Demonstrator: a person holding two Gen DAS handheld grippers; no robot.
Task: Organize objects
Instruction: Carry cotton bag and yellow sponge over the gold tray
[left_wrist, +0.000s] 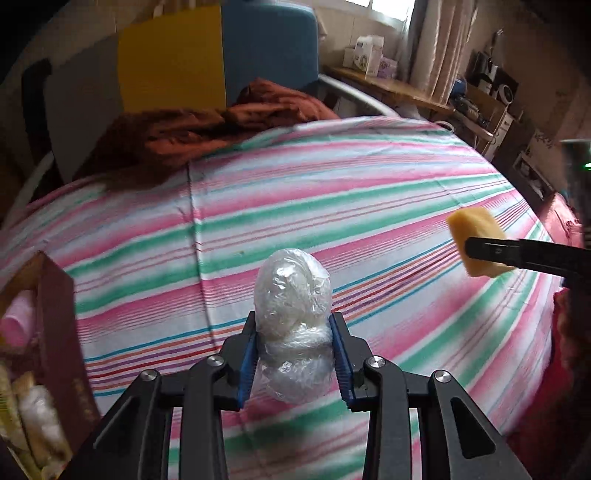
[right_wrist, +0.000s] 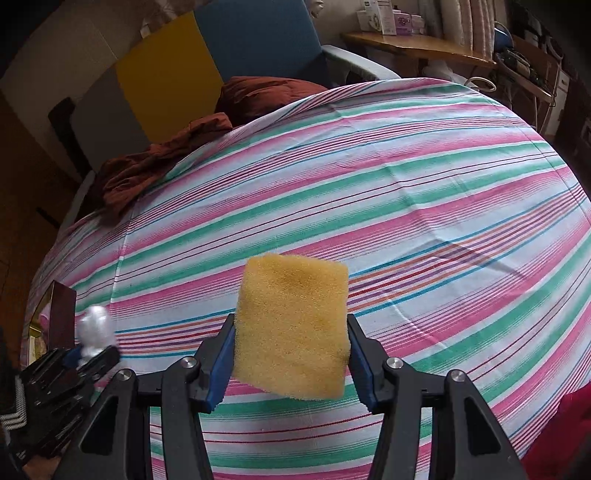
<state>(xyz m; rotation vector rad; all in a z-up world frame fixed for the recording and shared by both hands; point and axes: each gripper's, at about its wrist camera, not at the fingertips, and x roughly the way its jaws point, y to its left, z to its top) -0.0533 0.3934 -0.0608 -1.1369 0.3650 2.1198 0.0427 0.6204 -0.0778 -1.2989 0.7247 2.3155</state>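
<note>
Landmark: the striped pink, green and white bedsheet (left_wrist: 332, 192). At its left edge stood a dark red cardboard box (left_wrist: 61, 332). The left gripper (left_wrist: 293, 354) was clamped on a crumpled clear plastic-wrap bundle (left_wrist: 293, 295), held above the sheet. Farther right, the right gripper (right_wrist: 291, 354) was clamped on a rectangular yellow foam sponge (right_wrist: 293, 321), also above the sheet.

Ahead of both sets of fingers the striped bedsheet (left_wrist: 332, 192) is lying open, while a brown box (left_wrist: 55, 314) is standing left of the left fingers and rust-red bedding (right_wrist: 155, 166) is crowding the far-left edge.
</note>
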